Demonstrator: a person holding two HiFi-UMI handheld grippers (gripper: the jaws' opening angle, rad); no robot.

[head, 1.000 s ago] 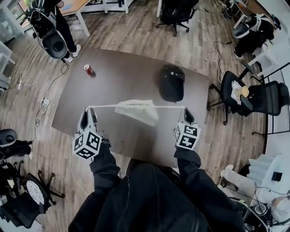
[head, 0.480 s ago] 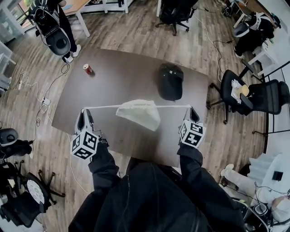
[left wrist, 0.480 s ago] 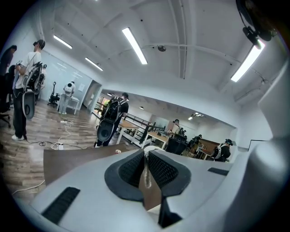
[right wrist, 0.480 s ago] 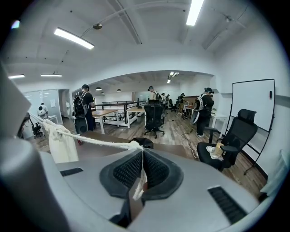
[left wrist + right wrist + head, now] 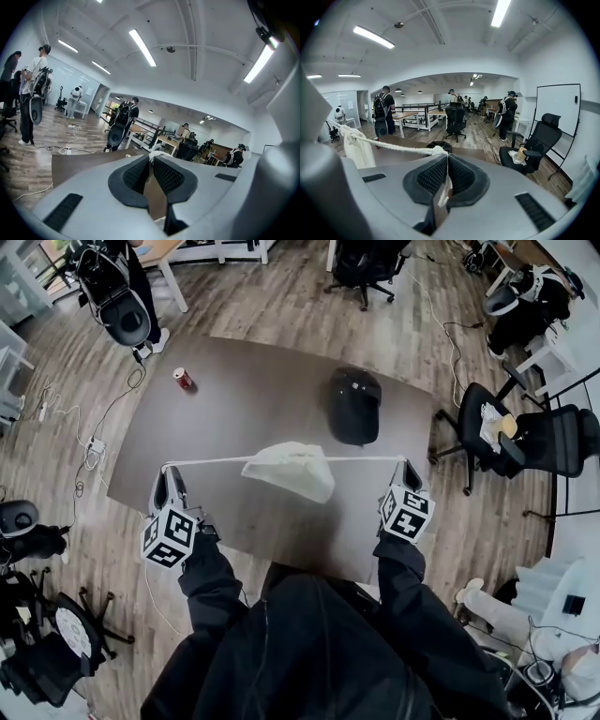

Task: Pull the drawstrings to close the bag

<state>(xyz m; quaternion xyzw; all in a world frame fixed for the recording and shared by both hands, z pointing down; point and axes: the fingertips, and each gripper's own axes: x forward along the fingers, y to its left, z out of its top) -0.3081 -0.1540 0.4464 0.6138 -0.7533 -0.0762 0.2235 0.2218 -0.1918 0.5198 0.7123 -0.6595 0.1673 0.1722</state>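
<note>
- L claw (image 5: pixel 167 471) (image 5: pixel 151 158): jaws pinched on L end of white cord drawstring (image 5: pixel 206 462); white tuft of it shows at the tips in left gripper view.
- R claw (image 5: pixel 405 465) (image 5: pixel 446 159): jaws closed tight on R end of drawstring (image 5: pixel 393 146), which runs off leftward from the tips to the bag.
- Small white cloth bag (image 5: pixel 291 470) (image 5: pixel 356 145): hangs mid-drawstring, between both claws, mouth bunched along the cord, body sagging below it.
- Drawstring taut, near-straight, roughly level claw to claw, over near part of dark brown bench (image 5: pixel 244 418).
- On bench: red drink can (image 5: pixel 183 381) far L; black rounded cap-like object (image 5: pixel 354 407) far side, R of centre. Both well apart from bag.
</note>
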